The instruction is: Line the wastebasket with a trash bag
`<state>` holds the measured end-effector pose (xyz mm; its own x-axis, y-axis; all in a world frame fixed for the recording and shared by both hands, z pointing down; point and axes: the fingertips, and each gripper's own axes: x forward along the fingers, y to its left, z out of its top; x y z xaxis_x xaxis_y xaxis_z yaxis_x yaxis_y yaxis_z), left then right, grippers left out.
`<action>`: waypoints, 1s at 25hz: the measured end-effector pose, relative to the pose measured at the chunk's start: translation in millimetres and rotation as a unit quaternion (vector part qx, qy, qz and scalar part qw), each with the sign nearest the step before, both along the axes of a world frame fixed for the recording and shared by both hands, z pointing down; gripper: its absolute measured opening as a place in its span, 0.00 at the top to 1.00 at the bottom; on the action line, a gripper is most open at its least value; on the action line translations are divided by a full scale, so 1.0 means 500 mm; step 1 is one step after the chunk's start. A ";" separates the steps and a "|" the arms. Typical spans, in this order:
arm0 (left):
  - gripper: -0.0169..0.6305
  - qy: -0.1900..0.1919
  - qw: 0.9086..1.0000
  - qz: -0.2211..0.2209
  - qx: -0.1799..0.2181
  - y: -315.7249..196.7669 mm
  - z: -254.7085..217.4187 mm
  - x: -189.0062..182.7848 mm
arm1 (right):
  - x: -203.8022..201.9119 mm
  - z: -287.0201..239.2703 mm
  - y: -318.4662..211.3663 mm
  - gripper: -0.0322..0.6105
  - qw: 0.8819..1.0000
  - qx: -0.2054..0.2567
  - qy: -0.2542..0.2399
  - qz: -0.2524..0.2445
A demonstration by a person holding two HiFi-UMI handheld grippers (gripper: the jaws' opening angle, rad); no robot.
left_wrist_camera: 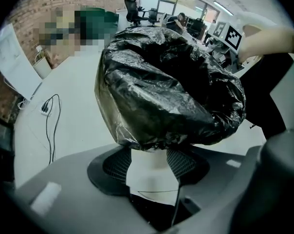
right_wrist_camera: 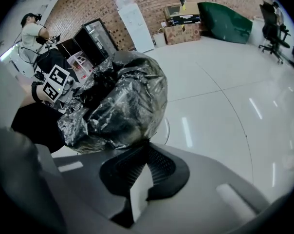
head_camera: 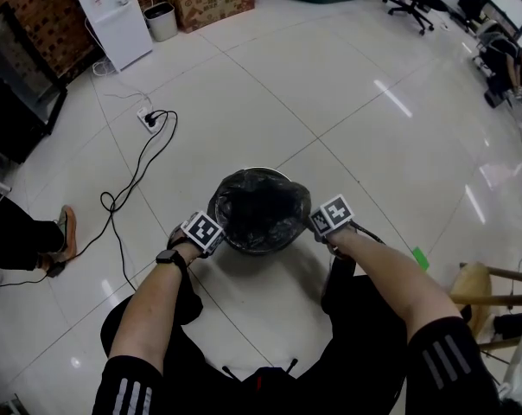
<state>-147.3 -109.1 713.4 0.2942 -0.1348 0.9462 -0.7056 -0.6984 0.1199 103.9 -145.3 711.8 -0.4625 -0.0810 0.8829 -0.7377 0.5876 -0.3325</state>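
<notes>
Trash bag over wastebasket; right gripper jaws pinch it, left gripper jaws apart; cable well apart.

No legible txt, brand, no. or sign anywhere. Left gripper & right gripper each carry a cube w/ b&w square code patterns only, no letters or digits. Cardboard box by the brick wall has a few dark marks, too small & blurred to read.
</notes>
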 end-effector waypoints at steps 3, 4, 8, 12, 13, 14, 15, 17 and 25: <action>0.63 0.005 1.000 -0.001 -0.011 0.003 0.000 -0.001 | -0.005 -0.003 -0.002 0.94 1.000 -0.005 -0.011 -0.001; 0.63 0.008 1.000 -0.003 -0.016 0.007 -0.004 -0.004 | -0.006 -0.008 -0.004 0.93 1.000 -0.008 -0.018 0.001; 0.63 0.008 1.000 -0.007 -0.018 0.013 -0.019 -0.030 | 0.017 -0.022 -0.003 0.75 0.999 -0.025 -0.026 0.004; 0.63 0.013 1.000 -0.003 -0.016 0.020 -0.038 -0.046 | 0.058 -0.058 -0.016 0.72 0.998 -0.030 -0.040 0.023; 0.63 0.014 1.000 0.002 -0.012 0.021 -0.042 -0.046 | 0.066 -0.067 -0.014 0.71 0.998 -0.035 -0.045 0.022; 0.63 0.013 1.000 0.006 -0.011 0.023 -0.046 -0.047 | 0.071 -0.075 -0.010 0.70 0.998 -0.043 -0.052 0.019; 0.63 0.013 1.000 0.008 -0.011 0.024 -0.049 -0.048 | 0.075 -0.082 -0.005 0.70 0.997 -0.053 -0.062 0.014; 0.63 0.011 1.000 0.010 -0.011 0.023 -0.054 -0.052 | 0.085 -0.085 0.001 0.66 0.996 -0.063 -0.066 0.011; 0.62 0.009 1.000 -0.006 -0.019 -0.004 -0.095 -0.084 | 0.062 -0.077 0.000 0.64 0.995 -0.073 -0.066 -0.021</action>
